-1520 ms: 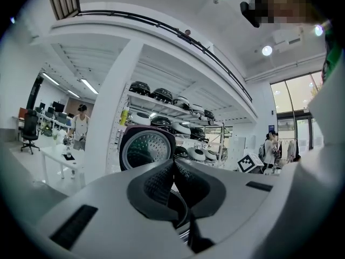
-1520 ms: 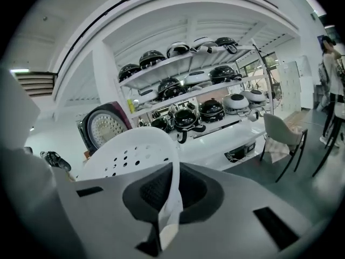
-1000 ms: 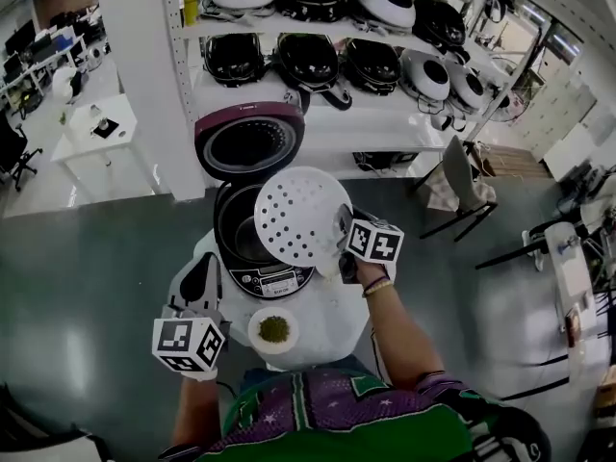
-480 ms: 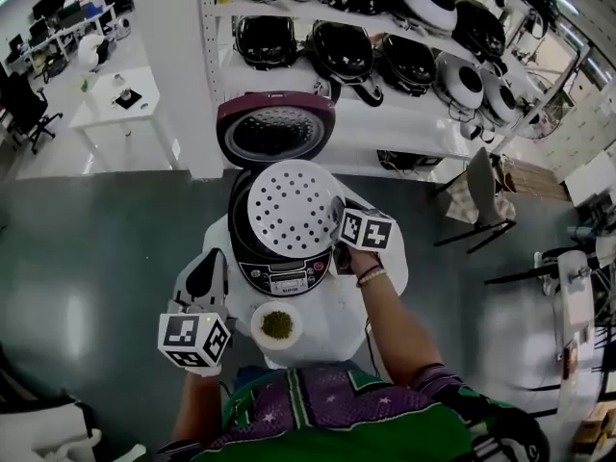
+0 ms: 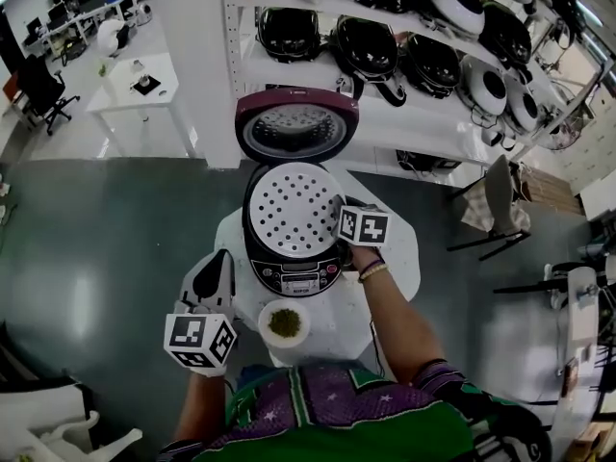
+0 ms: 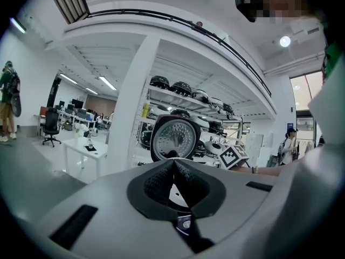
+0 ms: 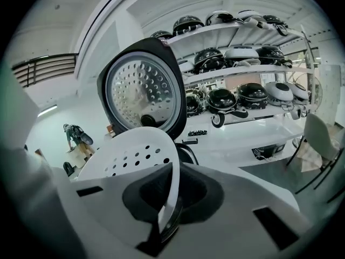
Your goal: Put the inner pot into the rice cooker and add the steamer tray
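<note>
So the white perforated steamer tray was lying flat across the mouth of the rice cooker, covering pretty much the whole opening. Couldn't tell from where I stood if it was fully seated or just resting on top. The right hand-held gripper had its jaws pinched on the tray's right rim, with the thin edge running straight between the pads. The cooker's lid stood flipped up behind it, dark red outside and shiny dimpled metal inside.

The left hand-held gripper was pressed together on nothing, hanging by the front left edge of the small white table, beside the cooker but not touching it. A little white bowl of something green sat on the table just in front of the cooker's control panel. Anything inside the cooker was hidden under the tray. Behind all that was a shelf loaded with more cookers.
</note>
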Demonstrator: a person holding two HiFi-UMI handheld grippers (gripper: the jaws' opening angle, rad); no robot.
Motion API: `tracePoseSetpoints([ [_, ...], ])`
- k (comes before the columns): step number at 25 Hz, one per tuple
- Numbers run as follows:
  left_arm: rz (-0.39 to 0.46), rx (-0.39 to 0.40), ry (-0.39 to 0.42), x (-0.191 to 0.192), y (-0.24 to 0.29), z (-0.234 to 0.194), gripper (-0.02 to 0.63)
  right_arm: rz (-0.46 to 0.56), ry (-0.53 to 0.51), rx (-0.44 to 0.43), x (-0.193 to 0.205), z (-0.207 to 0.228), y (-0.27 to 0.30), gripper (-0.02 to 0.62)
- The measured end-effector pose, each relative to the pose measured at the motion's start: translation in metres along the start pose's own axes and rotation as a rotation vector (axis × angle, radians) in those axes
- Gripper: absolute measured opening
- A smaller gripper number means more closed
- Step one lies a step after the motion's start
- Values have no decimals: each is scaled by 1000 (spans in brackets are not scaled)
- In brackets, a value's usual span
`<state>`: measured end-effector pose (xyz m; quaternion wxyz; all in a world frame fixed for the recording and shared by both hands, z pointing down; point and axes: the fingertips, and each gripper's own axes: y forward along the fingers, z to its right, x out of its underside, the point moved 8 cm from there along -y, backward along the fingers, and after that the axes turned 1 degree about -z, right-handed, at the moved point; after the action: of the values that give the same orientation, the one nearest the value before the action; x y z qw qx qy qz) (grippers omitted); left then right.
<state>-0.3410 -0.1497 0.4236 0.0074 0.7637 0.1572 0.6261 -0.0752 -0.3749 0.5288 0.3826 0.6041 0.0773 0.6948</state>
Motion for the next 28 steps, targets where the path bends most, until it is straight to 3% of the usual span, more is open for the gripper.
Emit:
tracePoseSetpoints([
  [15,-9,-6,-5,1,-6,-11,21,-69,-82,42,10,-9,18,40],
  [21,-8,4,-1,-2,-6,-13,21,-53,-73,66,7,-7,17,110],
  [28,-1,18,2,-2,-10,-15,21,-30,-72,81,10,-3,5,118],
])
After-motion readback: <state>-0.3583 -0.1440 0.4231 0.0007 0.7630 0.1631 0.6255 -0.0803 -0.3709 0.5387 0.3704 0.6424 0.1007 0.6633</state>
